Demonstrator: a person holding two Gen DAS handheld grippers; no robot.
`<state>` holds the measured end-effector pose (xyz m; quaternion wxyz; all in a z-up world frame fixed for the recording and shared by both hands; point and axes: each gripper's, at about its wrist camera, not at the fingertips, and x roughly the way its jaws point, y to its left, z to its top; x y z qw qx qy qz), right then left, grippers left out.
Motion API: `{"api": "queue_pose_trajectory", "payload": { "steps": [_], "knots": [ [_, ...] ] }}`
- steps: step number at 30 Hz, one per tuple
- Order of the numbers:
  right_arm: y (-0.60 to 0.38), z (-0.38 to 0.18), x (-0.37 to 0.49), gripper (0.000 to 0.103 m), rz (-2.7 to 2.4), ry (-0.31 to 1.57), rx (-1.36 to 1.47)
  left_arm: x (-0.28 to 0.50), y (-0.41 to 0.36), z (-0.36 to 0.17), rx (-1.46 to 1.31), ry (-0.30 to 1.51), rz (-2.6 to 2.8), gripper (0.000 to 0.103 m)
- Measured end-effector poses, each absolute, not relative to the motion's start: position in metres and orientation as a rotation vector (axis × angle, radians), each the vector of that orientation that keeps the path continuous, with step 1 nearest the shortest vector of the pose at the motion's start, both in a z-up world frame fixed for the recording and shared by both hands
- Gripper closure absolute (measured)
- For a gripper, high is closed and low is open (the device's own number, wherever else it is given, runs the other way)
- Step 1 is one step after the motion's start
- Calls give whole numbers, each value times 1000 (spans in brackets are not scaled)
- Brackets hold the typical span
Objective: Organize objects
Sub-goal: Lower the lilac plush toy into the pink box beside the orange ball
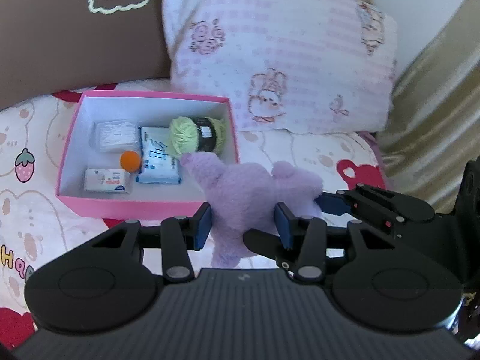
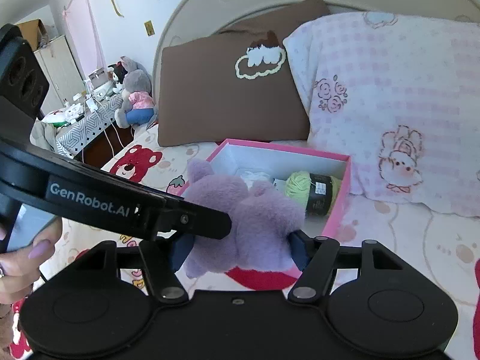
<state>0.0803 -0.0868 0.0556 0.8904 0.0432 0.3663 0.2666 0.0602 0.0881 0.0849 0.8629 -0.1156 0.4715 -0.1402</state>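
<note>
Nearest us, we see the left gripper (image 1: 244, 225) clenched on a purple plush toy (image 1: 249, 195), its blue pads pressed into the fur. The right gripper (image 2: 240, 249) grasps the same toy (image 2: 240, 219) from the other side, so the toy hangs between both, above the bed (image 1: 30, 210) at the near edge of a pink box (image 1: 126, 207).

Inside the box lie a small white packet (image 1: 108, 181) at the near left corner, an orange ball (image 1: 130, 160), a blue and white tissue pack (image 1: 157, 159), a white packet (image 1: 115, 135) and green yarn (image 1: 195, 135) toward the far wall.

Beyond the box, a pink pillow (image 1: 285, 54) and a brown pillow (image 1: 75, 39) lean at the head of the bed.
</note>
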Motion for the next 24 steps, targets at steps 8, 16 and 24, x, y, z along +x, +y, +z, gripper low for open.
{"api": "queue_pose_trajectory", "payload": {
  "steps": [8, 16, 24],
  "knots": [
    [-60, 29, 152, 36, 544, 864, 146, 116, 121, 54, -284, 995, -201, 60],
    [-36, -21, 212, 36, 555, 1014, 177, 159, 156, -8, -384, 1041, -125, 60],
    [-16, -62, 245, 37, 509, 1151, 230, 189, 169, -50, -362, 1115, -88, 61]
  ]
}}
